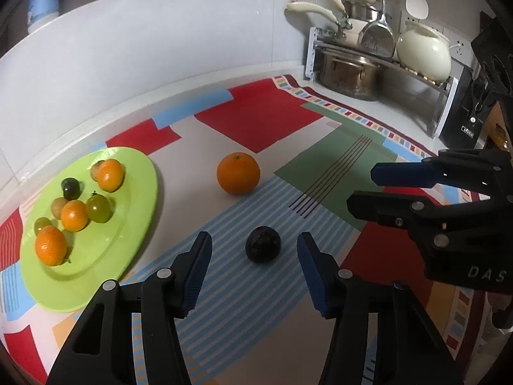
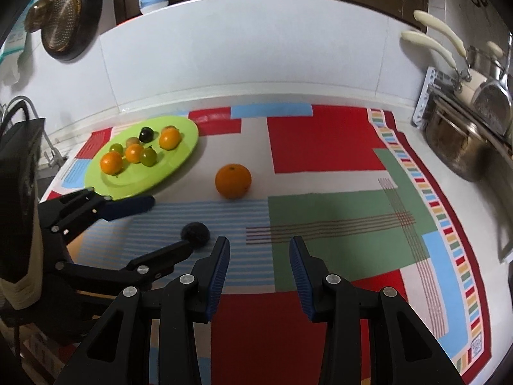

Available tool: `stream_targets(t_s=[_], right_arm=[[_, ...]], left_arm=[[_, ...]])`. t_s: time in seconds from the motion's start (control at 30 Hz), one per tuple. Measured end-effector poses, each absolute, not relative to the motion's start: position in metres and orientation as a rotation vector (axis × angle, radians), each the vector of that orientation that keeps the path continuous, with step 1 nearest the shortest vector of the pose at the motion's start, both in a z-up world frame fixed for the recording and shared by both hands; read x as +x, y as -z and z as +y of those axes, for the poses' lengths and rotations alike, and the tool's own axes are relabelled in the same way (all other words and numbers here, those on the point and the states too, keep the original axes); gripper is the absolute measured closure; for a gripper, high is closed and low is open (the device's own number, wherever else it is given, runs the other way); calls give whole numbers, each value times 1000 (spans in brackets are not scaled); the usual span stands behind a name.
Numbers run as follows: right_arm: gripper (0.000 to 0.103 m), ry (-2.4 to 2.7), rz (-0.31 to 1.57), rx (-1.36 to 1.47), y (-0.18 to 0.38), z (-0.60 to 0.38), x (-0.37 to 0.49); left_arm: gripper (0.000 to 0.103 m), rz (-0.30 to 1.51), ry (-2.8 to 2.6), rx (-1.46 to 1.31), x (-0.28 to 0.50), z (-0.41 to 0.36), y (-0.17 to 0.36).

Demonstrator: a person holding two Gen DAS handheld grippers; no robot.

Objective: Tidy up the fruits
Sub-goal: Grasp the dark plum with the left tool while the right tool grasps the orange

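Left gripper (image 1: pixel 254 250) and right gripper (image 2: pixel 259 250), both angled down, jaws apart.

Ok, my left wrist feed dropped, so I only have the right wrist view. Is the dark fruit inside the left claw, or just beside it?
Observer: Inside. The dark fruit lies on the cloth between the left claw's two blue pads, with a gap on each side, so it is not pinched.
Operator: And the rack at far right is cut off for me. What's on top?
Observer: A round white pot stands on the upper shelf of the rack, above and to the right of the steel pot.
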State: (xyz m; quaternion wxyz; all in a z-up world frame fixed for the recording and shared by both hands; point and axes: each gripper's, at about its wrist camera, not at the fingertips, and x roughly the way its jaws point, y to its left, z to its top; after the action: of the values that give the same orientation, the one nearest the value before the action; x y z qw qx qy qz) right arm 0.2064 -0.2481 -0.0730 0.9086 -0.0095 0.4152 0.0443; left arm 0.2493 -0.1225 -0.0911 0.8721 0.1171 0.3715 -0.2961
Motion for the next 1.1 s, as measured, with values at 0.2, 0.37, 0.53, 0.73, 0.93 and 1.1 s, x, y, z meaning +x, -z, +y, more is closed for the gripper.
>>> stream_targets(t_s=[0.2, 0.37, 0.53, 0.73, 0.93, 1.1], right_arm=[[63, -84, 886, -1, 84, -252, 211], [63, -86, 895, 8, 88, -254, 214], [63, -96, 900, 11, 90, -253, 217], [63, -121, 890, 10, 89, -249, 223], [63, -152, 867, 3, 87, -241, 240], [63, -188, 867, -3, 90, -232, 260]], left_arm=[[61, 819, 624, 263, 258, -131, 102], [76, 844, 643, 252, 260, -133, 105], [76, 856, 648, 218, 261, -129, 103], [76, 848, 600, 188, 267, -117, 89], [76, 824, 522, 186, 278, -102, 79], [76, 833, 476, 164, 288, -91, 77]])
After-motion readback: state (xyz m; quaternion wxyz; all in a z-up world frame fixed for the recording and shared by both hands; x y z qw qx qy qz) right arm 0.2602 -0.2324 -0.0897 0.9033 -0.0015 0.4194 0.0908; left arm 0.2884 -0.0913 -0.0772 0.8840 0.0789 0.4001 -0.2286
